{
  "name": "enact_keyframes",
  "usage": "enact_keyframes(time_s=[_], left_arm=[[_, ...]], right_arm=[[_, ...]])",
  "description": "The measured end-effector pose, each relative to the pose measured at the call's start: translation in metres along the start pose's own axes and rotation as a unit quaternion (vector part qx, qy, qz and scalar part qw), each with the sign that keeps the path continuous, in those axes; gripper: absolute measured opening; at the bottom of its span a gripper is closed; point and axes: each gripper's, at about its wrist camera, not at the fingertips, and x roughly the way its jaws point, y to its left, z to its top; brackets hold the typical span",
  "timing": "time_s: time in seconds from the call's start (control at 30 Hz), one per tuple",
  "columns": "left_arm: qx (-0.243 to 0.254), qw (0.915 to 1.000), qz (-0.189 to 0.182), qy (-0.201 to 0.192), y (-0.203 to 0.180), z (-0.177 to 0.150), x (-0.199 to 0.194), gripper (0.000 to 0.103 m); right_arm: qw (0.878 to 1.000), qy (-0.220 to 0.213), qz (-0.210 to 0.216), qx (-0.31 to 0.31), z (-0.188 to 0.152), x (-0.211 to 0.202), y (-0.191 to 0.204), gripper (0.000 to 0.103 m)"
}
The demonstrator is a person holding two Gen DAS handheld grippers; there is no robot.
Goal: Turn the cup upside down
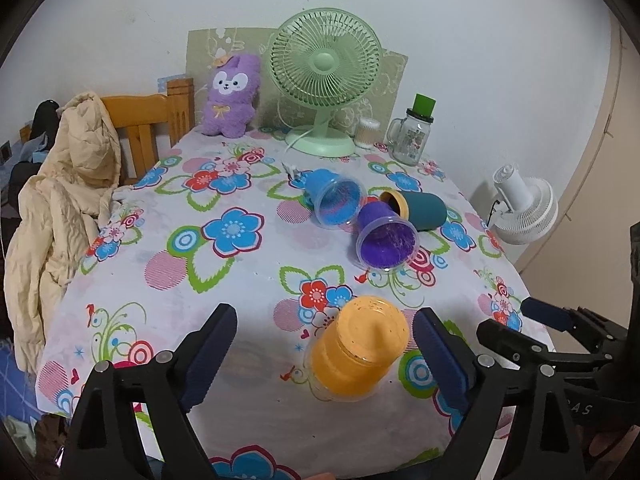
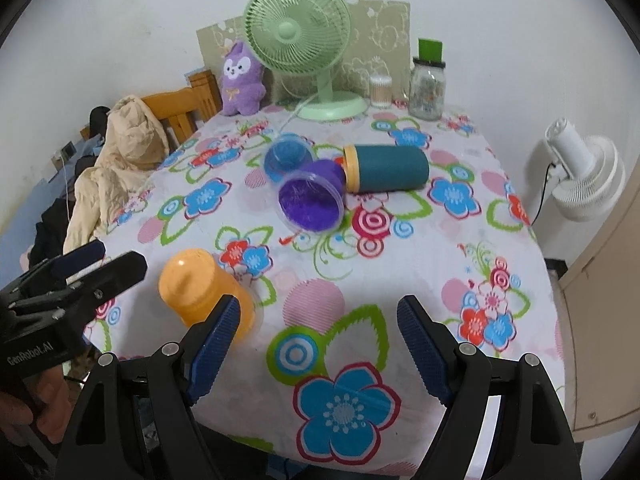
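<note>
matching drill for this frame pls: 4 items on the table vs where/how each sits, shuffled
Items:
1. orange cup
2. purple cup
3. teal cup
4. green fan

States:
A. upright at the table's far edge
B. on its side, mouth facing the cameras
C. on its side, nearest the claws, base facing the cameras
D. on its side, yellow rim next to the purple cup

Pairs: 1-C, 2-B, 3-D, 4-A

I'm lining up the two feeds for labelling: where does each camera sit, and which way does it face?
Left wrist: on the left tongs, facing across the floral table toward the green fan; its own open fingers flank the orange cup, right tongs at the right edge.
Right wrist: on the right tongs, same heading, further right; open fingers, left tongs and a hand at the left.
Shared: orange cup, purple cup, fan.
</note>
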Motion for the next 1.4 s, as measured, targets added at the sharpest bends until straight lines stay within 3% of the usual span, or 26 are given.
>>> enact_keyframes(time_s=[0.47,0.73,1.07,1.4], left_arm=[[0.003,0.9994,0.004,-0.035,0.006,0.011,-0.018,0.098],[0.008,0.9983,0.006,-0.057,0.006,0.017,-0.025,0.103],[0.030,0.9979,0.010,-0.056,0.005,0.019,-0.024,0.103],[0.021,0.9983,0.013,-0.053,0.008,0.020,-0.021,0.103]], right_arm=[[0.999,-0.041,-0.014,-0.014,0.018,-0.018,0.019,0.090],[0.997,-0.074,-0.033,-0.005,0.023,-0.030,0.018,0.098],[0.996,-0.079,-0.038,0.000,0.025,-0.030,0.018,0.099],[0.996,-0.079,-0.041,-0.001,0.027,-0.027,0.020,0.099]])
